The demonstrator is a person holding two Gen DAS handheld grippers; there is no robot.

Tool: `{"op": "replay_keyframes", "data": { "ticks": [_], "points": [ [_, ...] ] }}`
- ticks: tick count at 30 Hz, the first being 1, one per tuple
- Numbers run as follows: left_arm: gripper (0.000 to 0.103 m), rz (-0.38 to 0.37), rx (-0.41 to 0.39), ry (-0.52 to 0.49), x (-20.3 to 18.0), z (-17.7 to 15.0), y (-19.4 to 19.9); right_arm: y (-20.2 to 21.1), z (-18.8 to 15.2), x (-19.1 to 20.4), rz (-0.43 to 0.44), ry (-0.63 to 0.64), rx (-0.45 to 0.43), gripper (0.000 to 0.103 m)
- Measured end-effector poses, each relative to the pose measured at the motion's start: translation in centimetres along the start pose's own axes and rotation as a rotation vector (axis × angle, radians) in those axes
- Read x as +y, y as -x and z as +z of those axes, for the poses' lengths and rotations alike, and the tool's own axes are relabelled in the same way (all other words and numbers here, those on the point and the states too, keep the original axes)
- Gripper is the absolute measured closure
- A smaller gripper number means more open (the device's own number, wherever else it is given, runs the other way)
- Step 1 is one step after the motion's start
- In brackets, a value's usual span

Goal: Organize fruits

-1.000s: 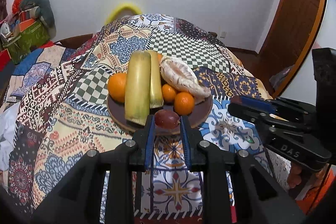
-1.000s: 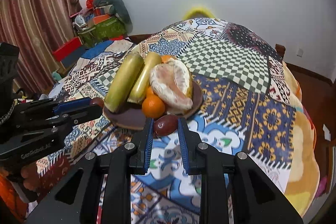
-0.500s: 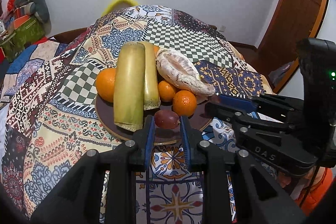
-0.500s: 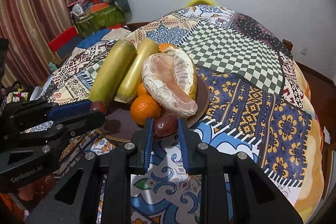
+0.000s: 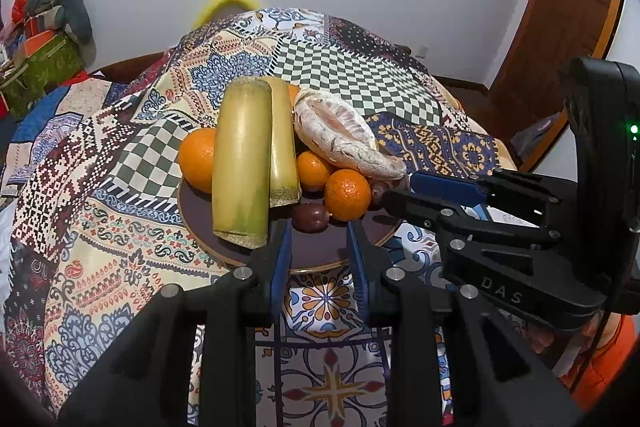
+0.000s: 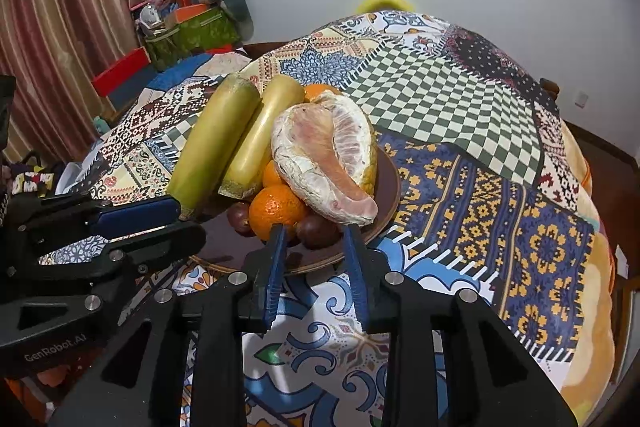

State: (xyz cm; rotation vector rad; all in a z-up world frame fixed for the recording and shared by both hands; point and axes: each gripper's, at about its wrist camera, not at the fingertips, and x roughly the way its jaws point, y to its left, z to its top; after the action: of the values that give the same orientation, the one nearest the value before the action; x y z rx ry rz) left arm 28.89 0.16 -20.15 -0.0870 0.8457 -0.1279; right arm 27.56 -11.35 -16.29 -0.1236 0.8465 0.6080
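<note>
1. Now both grippers have just been opening: the left gripper [image 5: 316, 231] and right gripper [image 6: 316, 233] stand narrowly parted, each dark fruit free.
2. Left's fruit [image 5: 309, 215] and right's [image 6: 318, 230] rest low-centre on the plate [image 5: 320, 255].
3. Both look delivered.

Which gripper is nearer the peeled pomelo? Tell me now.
Right. The right gripper sits just below the peeled pomelo, its tips almost under it. The left gripper is off to its left, past the tangerine.

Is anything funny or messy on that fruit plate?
A little. The two long green stalks lie on top of the pile and stick out past the plate rim. The peeled pomelo leans on the oranges. Nothing spilled.
</note>
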Motion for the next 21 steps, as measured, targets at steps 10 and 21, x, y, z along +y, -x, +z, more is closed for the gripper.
{"op": "replay_keyframes", "data": {
  "ticks": [10,21],
  "points": [
    [0.075,0.027,-0.122,0.023,0.0,0.7,6.4,5.9,0.9,0.8,-0.028,-0.003,-0.114,0.076],
    [0.075,0.062,-0.389,0.009,-1.9,1.1,19.0,18.4,1.7,4.6,-0.048,0.024,-0.391,0.076]
  ]
}}
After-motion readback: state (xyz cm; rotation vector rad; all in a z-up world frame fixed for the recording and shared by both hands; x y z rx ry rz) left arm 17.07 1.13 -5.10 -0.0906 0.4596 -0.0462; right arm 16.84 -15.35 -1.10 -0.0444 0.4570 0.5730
